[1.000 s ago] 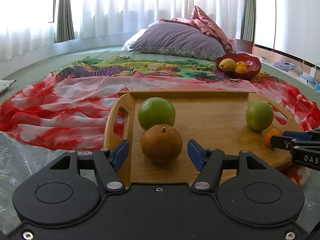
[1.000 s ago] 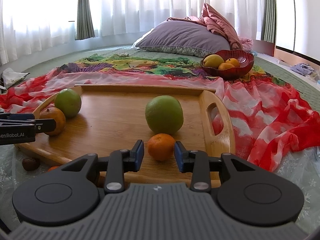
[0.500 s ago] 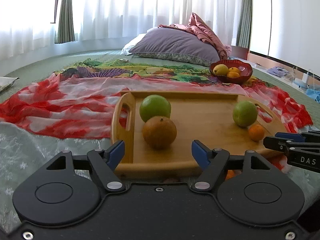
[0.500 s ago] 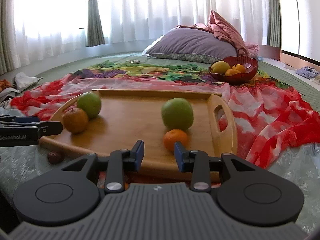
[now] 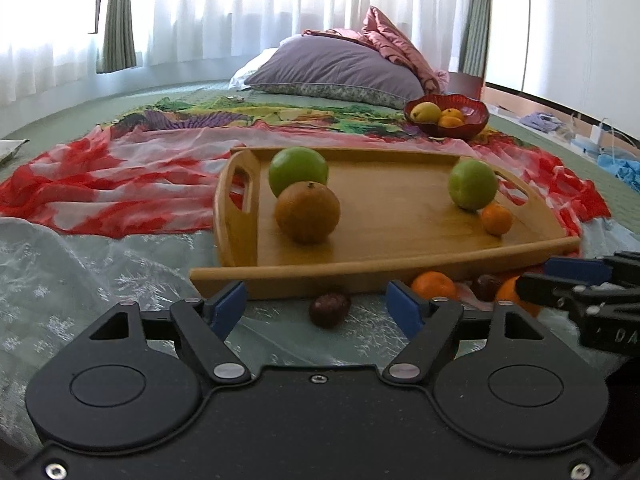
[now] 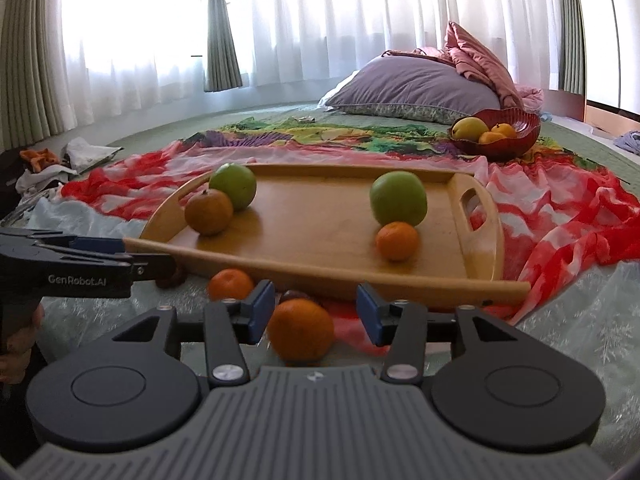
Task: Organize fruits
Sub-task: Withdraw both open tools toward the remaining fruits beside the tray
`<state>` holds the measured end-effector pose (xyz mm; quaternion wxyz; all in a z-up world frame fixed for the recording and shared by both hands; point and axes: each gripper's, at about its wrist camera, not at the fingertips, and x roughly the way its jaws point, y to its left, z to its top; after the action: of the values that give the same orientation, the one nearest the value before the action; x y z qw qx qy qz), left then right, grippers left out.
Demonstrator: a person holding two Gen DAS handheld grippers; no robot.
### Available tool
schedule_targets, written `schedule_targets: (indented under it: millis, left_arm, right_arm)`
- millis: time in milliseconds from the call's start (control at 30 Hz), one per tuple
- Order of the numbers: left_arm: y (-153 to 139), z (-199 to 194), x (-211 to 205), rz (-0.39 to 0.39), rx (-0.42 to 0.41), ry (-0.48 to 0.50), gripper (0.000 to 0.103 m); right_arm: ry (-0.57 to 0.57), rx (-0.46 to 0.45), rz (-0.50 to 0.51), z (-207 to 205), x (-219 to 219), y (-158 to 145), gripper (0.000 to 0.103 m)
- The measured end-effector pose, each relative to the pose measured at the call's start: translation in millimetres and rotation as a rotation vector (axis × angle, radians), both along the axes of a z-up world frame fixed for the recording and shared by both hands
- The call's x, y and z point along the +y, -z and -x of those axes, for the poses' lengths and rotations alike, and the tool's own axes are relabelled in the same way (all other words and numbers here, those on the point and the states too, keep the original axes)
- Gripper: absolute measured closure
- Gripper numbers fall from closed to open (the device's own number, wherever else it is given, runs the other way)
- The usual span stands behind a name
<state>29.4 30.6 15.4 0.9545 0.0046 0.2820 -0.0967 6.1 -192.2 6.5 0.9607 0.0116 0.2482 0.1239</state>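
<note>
A wooden tray (image 5: pixel 400 240) (image 6: pixel 320 236) on the bed holds two green fruits (image 5: pixel 298 172) (image 5: pixel 472 185), a brownish orange (image 5: pixel 307 212) and a small orange (image 5: pixel 496 219). Loose fruit lies in front of it. My left gripper (image 5: pixel 316 306) (image 6: pixel 148 256) is open, its jaws closing, with a dark red fruit (image 5: pixel 330 309) on the cover between the tips, untouched. My right gripper (image 6: pixel 316 312) (image 5: pixel 560 276) is opening around a loose orange (image 6: pixel 300 330), with a gap at its right pad. Another orange (image 6: pixel 230 284) (image 5: pixel 434 285) lies beside it.
A red bowl (image 5: pixel 446 120) (image 6: pixel 496 134) with a yellow fruit and oranges sits behind the tray on a colourful scarf (image 5: pixel 120 184). A purple pillow (image 5: pixel 336 70) lies further back. Crumpled clutter (image 6: pixel 60 160) lies at the far left. A hand (image 6: pixel 20 344) holds the left gripper.
Both grippers have drawn back from the tray, leaving the brownish orange and the small orange on it. The right jaws have widened. Loose fruit in front of the tray has come into view.
</note>
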Motion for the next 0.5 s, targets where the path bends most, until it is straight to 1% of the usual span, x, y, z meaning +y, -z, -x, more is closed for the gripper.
schedule_targets:
  millis: [133, 367, 500]
  left_arm:
    - [3.0, 2.0, -5.2, -0.012, 0.005, 0.014, 0.039]
    - [7.4, -2.3, -9.6, -0.010, 0.026, 0.006, 0.045]
    - [9.7, -5.4, -9.4, 0.008, 0.039, -0.014, 0.050]
  right_arm:
    - [-0.010, 0.008, 0.021, 5.8, 5.9, 5.7, 0.037]
    - [-0.018, -0.001, 0.049, 10.7, 15.2, 12.3, 0.036]
    - [0.029, -0.032, 0.072, 14.3, 20.0, 16.0, 0.035]
